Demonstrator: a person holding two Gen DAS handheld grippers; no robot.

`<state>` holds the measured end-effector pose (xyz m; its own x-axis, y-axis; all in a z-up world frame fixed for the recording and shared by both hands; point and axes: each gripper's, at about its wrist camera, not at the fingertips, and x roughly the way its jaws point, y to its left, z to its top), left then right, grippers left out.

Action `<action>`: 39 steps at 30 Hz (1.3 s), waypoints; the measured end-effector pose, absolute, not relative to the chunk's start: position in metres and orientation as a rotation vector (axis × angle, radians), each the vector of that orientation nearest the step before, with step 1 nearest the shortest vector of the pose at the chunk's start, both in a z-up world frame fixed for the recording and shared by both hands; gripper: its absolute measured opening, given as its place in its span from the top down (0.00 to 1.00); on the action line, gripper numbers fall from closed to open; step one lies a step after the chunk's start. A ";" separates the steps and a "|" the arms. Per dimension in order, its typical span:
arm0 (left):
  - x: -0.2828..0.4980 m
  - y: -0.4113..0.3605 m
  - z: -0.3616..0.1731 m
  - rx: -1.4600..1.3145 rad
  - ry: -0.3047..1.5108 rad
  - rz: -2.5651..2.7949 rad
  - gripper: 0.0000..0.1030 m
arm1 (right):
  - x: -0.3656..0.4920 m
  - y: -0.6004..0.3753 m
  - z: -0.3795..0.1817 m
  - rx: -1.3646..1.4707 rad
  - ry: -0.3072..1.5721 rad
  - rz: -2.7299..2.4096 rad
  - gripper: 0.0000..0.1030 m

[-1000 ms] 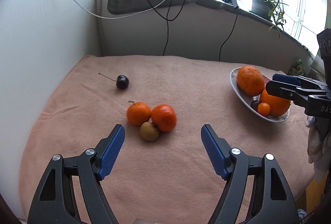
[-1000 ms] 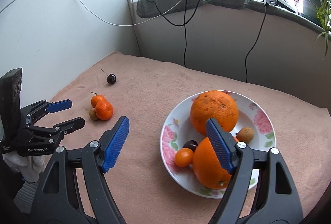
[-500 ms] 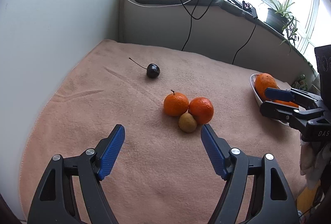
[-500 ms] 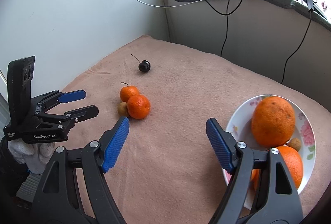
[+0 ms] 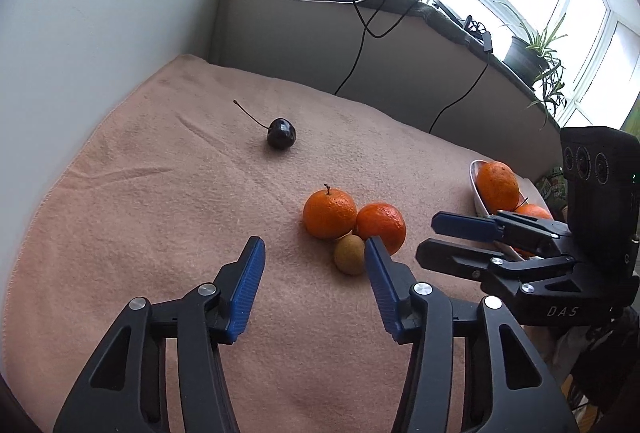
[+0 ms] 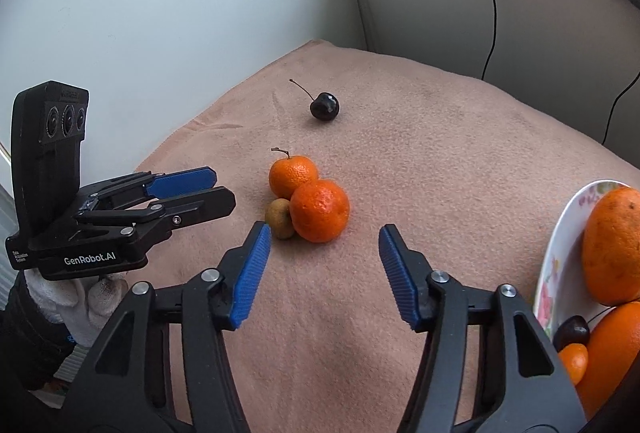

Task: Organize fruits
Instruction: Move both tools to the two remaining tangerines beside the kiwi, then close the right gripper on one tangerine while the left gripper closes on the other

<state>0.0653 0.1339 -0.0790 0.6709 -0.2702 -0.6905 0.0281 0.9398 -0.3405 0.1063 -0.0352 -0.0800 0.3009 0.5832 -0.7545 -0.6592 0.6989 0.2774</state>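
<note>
At frame's right edge, the plate point(image 6: 560, 233) and its oranges point(image 6: 612, 245) are cut off. Both the left gripper point(image 5: 314, 265) and right gripper point(image 6: 324, 249) gape empty near the half-hidden brown fruit point(image 6: 279, 218).

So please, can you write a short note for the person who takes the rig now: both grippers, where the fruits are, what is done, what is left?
Left gripper: open, holding nothing.
Right gripper: open, holding nothing, aimed at the cluster.
On the cloth: two tangerines, a small brown fruit touching them, one cherry apart.
Done: plate holds two oranges and some small fruits.
Left: move those four fruits to the plate.
</note>
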 end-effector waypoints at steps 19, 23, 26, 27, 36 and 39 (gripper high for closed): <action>0.096 0.132 -0.091 -0.357 0.872 -0.225 0.59 | 0.130 -0.022 -0.105 -0.052 1.007 0.855 0.53; 0.099 0.131 -0.092 -0.352 0.881 -0.227 0.60 | 0.130 -0.022 -0.106 -0.055 1.010 0.862 0.59; 0.100 0.129 -0.093 -0.342 0.888 -0.227 0.60 | 0.130 -0.021 -0.107 -0.058 1.010 0.862 0.59; 0.100 0.129 -0.093 -0.341 0.888 -0.228 0.60 | 0.131 -0.021 -0.107 -0.057 1.011 0.863 0.59; 0.103 0.128 -0.094 -0.337 0.890 -0.230 0.62 | 0.133 -0.019 -0.109 -0.055 1.017 0.862 0.59; 0.103 0.128 -0.094 -0.337 0.889 -0.229 0.62 | 0.134 -0.019 -0.110 -0.055 1.016 0.860 0.59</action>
<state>0.1034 0.1278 -0.0937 0.6108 -0.3328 -0.7184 0.0561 0.9233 -0.3799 0.1341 -0.0187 -0.1101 0.2376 0.6036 -0.7611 -0.6513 0.6803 0.3362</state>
